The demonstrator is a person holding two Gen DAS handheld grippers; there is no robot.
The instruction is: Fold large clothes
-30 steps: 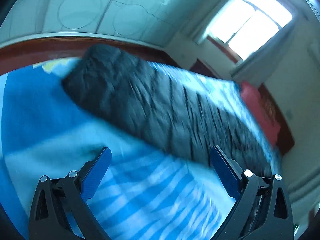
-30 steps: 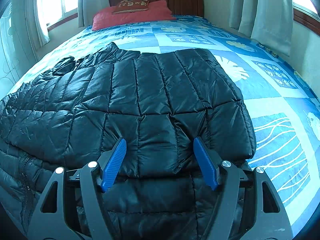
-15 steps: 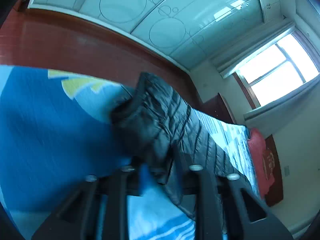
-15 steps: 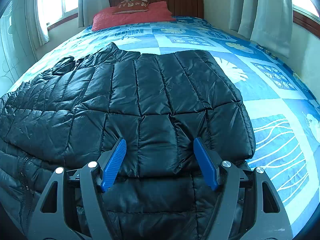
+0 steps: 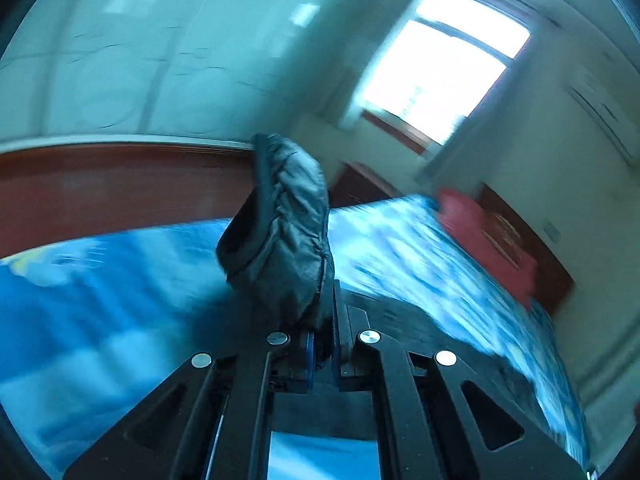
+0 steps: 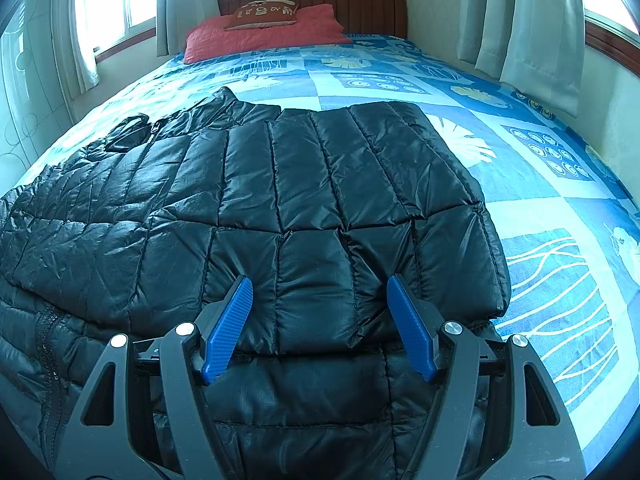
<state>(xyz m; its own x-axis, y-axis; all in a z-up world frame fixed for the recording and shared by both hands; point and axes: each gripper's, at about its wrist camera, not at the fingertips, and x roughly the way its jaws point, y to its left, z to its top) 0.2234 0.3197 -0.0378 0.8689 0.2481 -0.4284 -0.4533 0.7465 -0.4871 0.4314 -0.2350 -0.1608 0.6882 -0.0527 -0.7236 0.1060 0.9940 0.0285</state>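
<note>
Your left gripper (image 5: pixel 322 344) has just snapped shut on the jacket's sleeve (image 5: pixel 286 232) and lifts it off the bed (image 6: pixel 540 216), so the fold begins, while your right gripper (image 6: pixel 320 320) hovers open over the jacket (image 6: pixel 280 200).

A black quilted jacket (image 6: pixel 280 208) lies on blue-and-white patterned bedding (image 6: pixel 560 240) beside a red pillow (image 6: pixel 260 36).

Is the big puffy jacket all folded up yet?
Not yet. The black jacket lies spread on the bed, one side looks folded over. The left gripper has pinched a sleeve end and holds it raised. The right gripper waits open. More folds remain.
</note>
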